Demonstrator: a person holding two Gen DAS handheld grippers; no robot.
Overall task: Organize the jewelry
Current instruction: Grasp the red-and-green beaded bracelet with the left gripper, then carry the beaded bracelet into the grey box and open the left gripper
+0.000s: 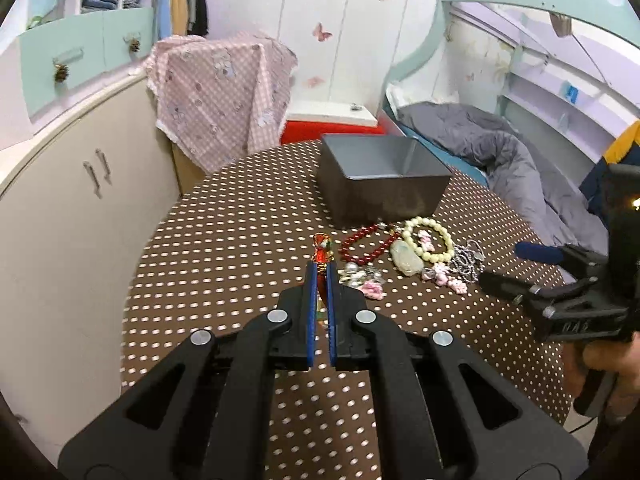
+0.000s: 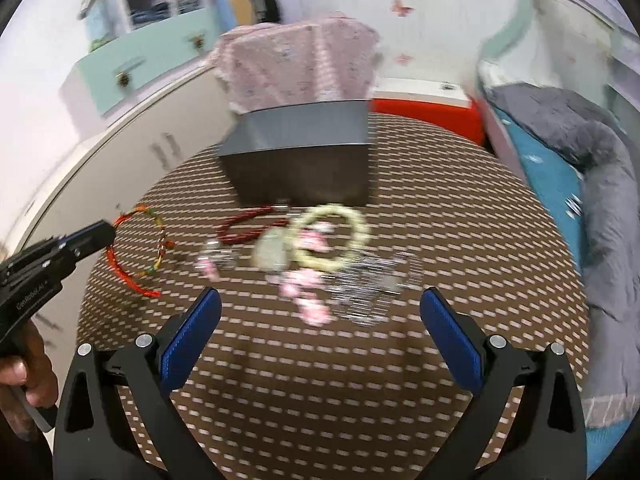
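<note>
My left gripper (image 1: 320, 270) is shut on a red braided cord bracelet (image 1: 322, 250), held above the table; in the right wrist view the left gripper (image 2: 106, 234) holds the same bracelet (image 2: 138, 252) as a hanging loop. My right gripper (image 2: 318, 300) is open and empty, near the jewelry pile; it shows at the right edge of the left wrist view (image 1: 496, 276). The pile holds a dark red bead bracelet (image 1: 366, 244), a cream bead bracelet (image 1: 428, 240), a pale jade pendant (image 1: 406, 260), pink flower pieces (image 1: 446, 276) and silver chains (image 1: 468, 260). An open grey box (image 1: 380, 178) stands behind the pile.
The round table (image 1: 240, 240) has a brown cloth with white dots. A cream cabinet (image 1: 60, 220) stands at the left. A pink checked cloth (image 1: 224, 92) covers something behind the table. A bed with a grey duvet (image 1: 500, 152) is at the right.
</note>
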